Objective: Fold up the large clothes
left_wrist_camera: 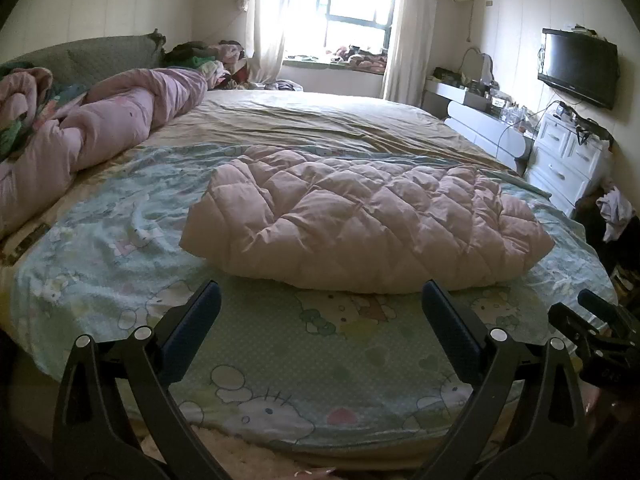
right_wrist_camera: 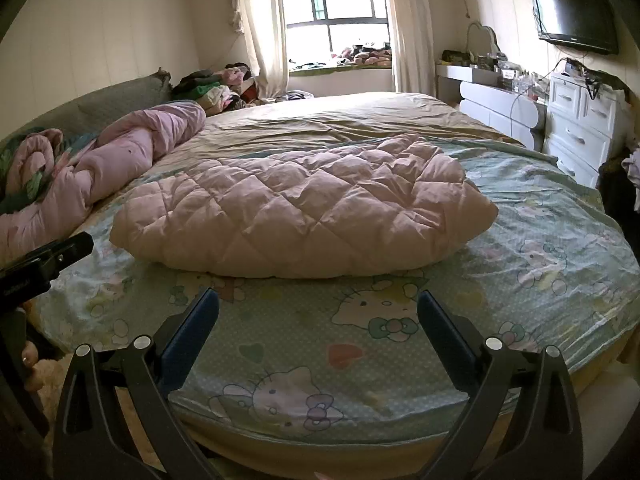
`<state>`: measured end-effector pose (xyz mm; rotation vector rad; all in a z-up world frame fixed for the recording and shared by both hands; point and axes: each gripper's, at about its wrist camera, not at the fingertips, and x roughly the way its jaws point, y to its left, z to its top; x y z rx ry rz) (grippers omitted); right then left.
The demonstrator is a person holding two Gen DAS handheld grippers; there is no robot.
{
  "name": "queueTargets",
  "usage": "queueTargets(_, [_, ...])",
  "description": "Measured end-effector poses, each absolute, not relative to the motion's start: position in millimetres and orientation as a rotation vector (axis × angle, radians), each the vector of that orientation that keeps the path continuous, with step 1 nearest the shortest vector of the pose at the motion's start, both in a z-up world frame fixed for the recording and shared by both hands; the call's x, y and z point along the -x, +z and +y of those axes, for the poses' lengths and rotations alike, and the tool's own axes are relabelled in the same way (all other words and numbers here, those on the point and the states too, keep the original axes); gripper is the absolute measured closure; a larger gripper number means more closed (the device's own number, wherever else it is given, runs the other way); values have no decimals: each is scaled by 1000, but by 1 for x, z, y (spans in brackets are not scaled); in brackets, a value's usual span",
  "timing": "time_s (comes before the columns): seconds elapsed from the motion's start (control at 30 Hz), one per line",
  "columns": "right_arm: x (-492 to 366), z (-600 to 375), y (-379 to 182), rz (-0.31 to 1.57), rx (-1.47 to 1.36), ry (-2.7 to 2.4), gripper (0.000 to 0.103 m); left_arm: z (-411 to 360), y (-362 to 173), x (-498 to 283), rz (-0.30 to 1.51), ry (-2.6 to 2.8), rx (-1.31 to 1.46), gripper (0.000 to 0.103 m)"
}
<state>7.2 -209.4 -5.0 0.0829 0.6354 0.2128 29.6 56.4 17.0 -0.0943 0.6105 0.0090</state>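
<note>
Nearest the lens in both wrist views are the tongs themselves: the left tongs (left_wrist_camera: 320, 300) and the right tongs (right_wrist_camera: 318, 308) both stand wide apart with nothing between them, hovering over the near edge of the bed (left_wrist_camera: 120, 240), clear of the cloth. Just beyond them, on the cartoon-print sheet (right_wrist_camera: 540, 240), lies the pink quilted coat (left_wrist_camera: 360, 220), already doubled into a puffy bundle with its near edge facing the tongs. Far beyond the coat, toward the headboard, a pink duvet (left_wrist_camera: 120, 120) is heaped. By the look of it, a fold is finished and the grippers are between grips. The next move would likely call for both tongs to reach to the coat's near edge, pinch the thick layers together, and carry them over evenly
</note>
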Motion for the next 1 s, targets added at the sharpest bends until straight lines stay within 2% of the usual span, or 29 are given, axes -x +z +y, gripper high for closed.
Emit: queueTargets(1.0, [-2,-204,-2,622,-64,221,4,57,17,-27,609,22,86,9])
